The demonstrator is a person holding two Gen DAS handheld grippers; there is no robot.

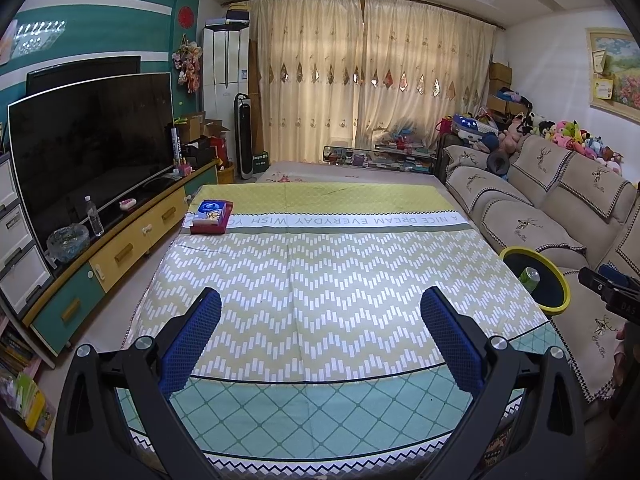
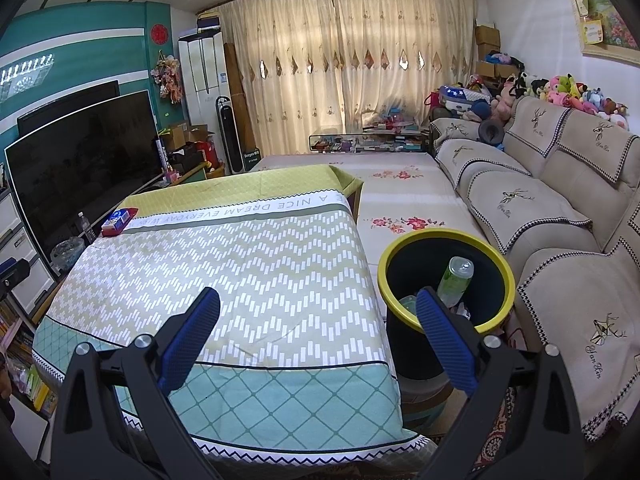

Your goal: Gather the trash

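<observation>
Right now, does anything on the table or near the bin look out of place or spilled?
Nothing looks spilled. The green bottle leans inside the yellow-rimmed bin, and only the tissue box lies on the tablecloth, at its far left corner.

I see desk (image 1: 344, 280) draped in zigzag-patterned cloth (image 2: 240, 264), green, yellow, white. Red tissue box (image 1: 211, 216) lies on far left corner. Rest of cloth bare. Printed lettering band crosses far end.
</observation>
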